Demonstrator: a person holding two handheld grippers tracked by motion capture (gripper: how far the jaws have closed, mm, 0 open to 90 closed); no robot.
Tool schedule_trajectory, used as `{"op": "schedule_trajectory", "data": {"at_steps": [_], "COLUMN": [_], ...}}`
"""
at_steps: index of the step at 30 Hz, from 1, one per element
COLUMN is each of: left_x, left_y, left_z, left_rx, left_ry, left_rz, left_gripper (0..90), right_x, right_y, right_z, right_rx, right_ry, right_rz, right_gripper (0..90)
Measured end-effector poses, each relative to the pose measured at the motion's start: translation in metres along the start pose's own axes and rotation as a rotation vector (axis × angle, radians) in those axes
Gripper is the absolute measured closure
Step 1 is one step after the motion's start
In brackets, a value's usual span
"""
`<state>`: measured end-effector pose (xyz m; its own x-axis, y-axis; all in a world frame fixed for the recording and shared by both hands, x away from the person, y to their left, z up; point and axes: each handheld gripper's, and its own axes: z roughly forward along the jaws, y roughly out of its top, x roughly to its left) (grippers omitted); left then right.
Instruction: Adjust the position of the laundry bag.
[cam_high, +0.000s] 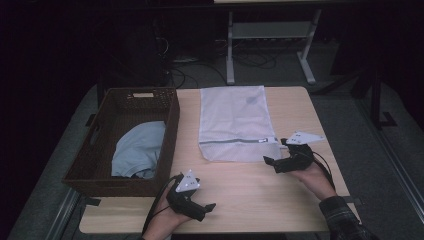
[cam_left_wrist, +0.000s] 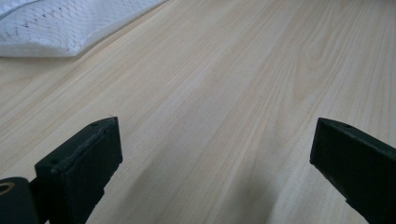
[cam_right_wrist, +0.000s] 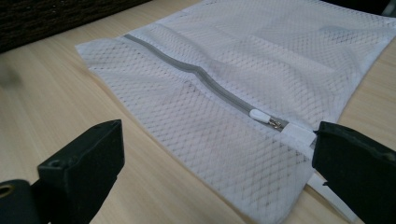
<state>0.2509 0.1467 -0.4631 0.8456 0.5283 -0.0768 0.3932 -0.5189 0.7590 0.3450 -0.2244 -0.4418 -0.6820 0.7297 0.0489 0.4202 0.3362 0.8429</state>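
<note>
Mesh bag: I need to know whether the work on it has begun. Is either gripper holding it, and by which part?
Nothing is held. The right gripper is open beside the mesh bag near its zipper pull; the left gripper is open over the bare table.

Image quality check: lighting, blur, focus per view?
High view: dim, background nearly black, mesh bag and table readable. Left gripper view: bright, wood grain sharp, jaws soft-edged. Right gripper view: zipper pull crisp, wicker basket at top dark and blurred.
</note>
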Motion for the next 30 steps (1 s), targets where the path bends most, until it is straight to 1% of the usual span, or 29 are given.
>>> {"op": "schedule_trajectory", "data": {"at_steps": [4, 5, 7, 12, 14, 18, 19, 24, 30], "left_x": [0.0, 0.0, 0.002, 0.004, 0.004, 0.003, 0.003, 0.005, 0.005], "left_y": [-0.001, -0.002, -0.002, -0.002, -0.002, -0.002, -0.002, -0.002, -0.002], "left_z": [-0.003, -0.004, -0.005, -0.006, -0.006, -0.007, -0.007, -0.01, -0.011], "left_rx": [-0.008, -0.009, -0.015, -0.021, -0.021, -0.019, -0.021, -0.032, -0.03], "left_ry": [0.006, 0.012, 0.011, 0.014, 0.013, 0.01, 0.011, 0.015, 0.015], "left_rz": [-0.006, -0.006, -0.015, -0.02, -0.02, -0.018, -0.018, -0.028, -0.023], "left_gripper": [2.2, 2.2, 2.2, 2.2, 2.2, 2.2, 2.2, 2.2, 2.2], "right_x": [-0.002, -0.002, -0.002, -0.003, -0.005, -0.008, -0.009, -0.011, -0.014], "right_y": [0.005, 0.008, 0.012, 0.02, 0.024, 0.028, 0.03, 0.038, 0.046], "right_z": [0.005, 0.009, 0.012, 0.019, 0.025, 0.032, 0.034, 0.043, 0.053], "right_rx": [0.002, 0.002, 0.006, 0.01, 0.009, 0.0, 0.006, 0.01, 0.003], "right_ry": [0.001, 0.003, 0.002, 0.007, 0.006, 0.006, 0.01, 0.003, 0.003], "right_rz": [0.002, 0.003, -0.003, -0.004, -0.006, 0.017, 0.023, 0.017, 0.034], "right_gripper": [2.1, 2.1, 2.1, 2.1, 2.1, 2.2, 2.2, 2.2, 2.2]}}
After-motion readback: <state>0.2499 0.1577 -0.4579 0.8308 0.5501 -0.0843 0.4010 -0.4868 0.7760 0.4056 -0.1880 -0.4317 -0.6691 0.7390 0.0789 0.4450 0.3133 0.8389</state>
